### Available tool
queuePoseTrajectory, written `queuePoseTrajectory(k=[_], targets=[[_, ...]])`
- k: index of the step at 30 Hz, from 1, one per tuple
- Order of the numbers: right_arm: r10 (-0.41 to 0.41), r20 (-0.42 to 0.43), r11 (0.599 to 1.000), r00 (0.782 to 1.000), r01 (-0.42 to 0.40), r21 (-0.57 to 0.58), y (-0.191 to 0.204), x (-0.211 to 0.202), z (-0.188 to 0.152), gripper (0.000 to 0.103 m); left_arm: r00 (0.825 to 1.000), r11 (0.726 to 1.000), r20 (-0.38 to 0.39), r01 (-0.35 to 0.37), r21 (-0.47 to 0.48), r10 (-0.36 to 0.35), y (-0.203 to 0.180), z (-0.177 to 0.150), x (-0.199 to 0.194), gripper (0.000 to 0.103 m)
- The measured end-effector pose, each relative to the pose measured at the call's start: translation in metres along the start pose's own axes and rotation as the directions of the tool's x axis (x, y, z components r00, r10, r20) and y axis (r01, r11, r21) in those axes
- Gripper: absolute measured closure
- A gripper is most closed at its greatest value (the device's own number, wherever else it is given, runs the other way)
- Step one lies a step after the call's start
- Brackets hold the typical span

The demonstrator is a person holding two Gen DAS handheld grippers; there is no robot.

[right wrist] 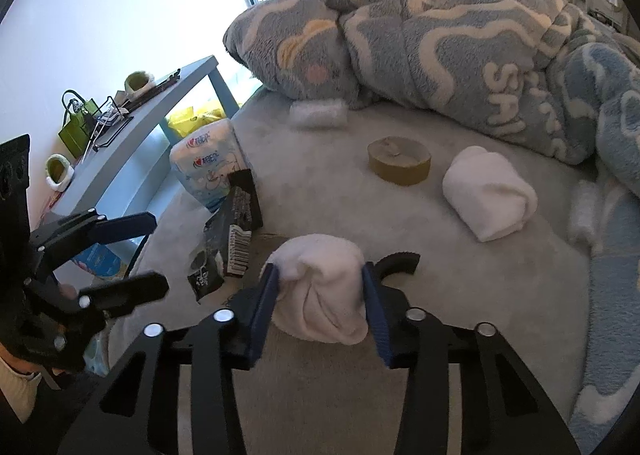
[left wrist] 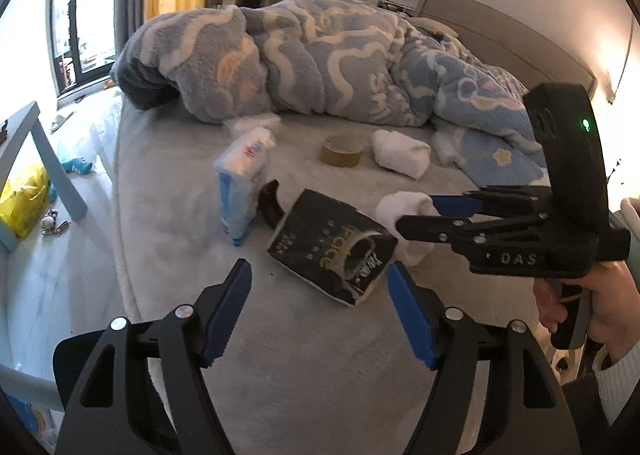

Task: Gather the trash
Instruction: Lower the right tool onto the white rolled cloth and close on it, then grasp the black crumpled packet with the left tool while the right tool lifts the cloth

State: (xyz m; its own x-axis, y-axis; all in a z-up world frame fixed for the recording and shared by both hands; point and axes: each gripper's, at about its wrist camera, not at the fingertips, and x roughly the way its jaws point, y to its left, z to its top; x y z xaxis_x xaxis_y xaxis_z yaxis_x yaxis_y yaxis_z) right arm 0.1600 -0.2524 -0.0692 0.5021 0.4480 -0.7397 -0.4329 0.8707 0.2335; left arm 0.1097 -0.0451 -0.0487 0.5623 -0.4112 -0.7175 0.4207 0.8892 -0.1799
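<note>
The black box (left wrist: 332, 251) is the landmark, lying tilted on the grey bed sheet (left wrist: 320, 355). In front of it the sheet is bare. Just left of it a tissue pack (left wrist: 244, 183) stands upright, with a narrow gap between. Right of it a rolled white sock (right wrist: 320, 287) fills the space. Behind it lie a tape roll (left wrist: 342, 151) and another sock (left wrist: 400, 153), apart from each other, then the heaped blanket (left wrist: 320, 59).

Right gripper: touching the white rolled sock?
Touching. The right wrist view shows the right gripper with both blue pads pressed into the white rolled sock.
</note>
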Motion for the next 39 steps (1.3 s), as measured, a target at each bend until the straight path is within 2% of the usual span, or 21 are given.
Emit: queuePoseTrajectory(k=[3,5,14,16,20,23,25,27,33,39], targets=[[0.01,-0.002,1.0,1.0,-0.01,-0.01,0.002,-0.004,0.001,0.077,1.0,1.0,-0.006,0.013,0.008,-0.013,-0.006,-0.001,0.002,0.024],[0.012,0.006,1.0,1.0,-0.012,-0.01,0.002,-0.008,0.001,0.08,1.0,1.0,-0.014,0.008,0.011,-0.008,-0.008,-0.002,0.005,0.024],[0.013,0.071,1.0,0.997,-0.014,0.016,-0.008,-0.03,0.001,0.081,1.0,1.0,0.003,-0.006,-0.006,0.006,-0.016,0.002,0.013,0.027],[0.019,0.098,0.999,0.995,-0.022,0.031,-0.012,-0.038,0.001,0.081,1.0,1.0,0.006,-0.005,0.001,0.005,-0.021,0.004,0.015,0.033],[0.025,0.143,0.998,0.989,-0.032,0.048,-0.02,-0.05,0.0,0.081,1.0,1.0,-0.01,-0.021,0.019,0.021,-0.029,0.005,0.026,0.04],[0.024,0.153,0.998,0.988,-0.032,0.056,-0.025,-0.054,0.0,0.081,0.999,1.0,-0.024,-0.029,-0.01,0.028,-0.028,0.006,0.034,0.048],[0.022,0.156,0.998,0.988,-0.031,0.056,-0.026,-0.054,0.0,0.081,0.999,0.999,-0.024,-0.037,-0.029,0.036,-0.025,0.008,0.037,0.057],[0.026,0.16,0.998,0.987,-0.035,0.057,-0.027,-0.055,0.0,0.081,0.999,0.998,-0.019,-0.028,-0.058,0.027,-0.021,0.009,0.038,0.058],[0.032,0.175,0.998,0.984,-0.04,0.048,-0.021,-0.058,0.002,0.081,1.0,0.998,0.014,-0.012,-0.069,0.013,-0.017,0.011,0.027,0.081],[0.037,0.2,0.998,0.979,-0.046,0.045,-0.014,-0.058,0.008,0.081,0.999,0.999,0.05,0.006,-0.042,-0.004,-0.017,0.012,0.011,0.088]])
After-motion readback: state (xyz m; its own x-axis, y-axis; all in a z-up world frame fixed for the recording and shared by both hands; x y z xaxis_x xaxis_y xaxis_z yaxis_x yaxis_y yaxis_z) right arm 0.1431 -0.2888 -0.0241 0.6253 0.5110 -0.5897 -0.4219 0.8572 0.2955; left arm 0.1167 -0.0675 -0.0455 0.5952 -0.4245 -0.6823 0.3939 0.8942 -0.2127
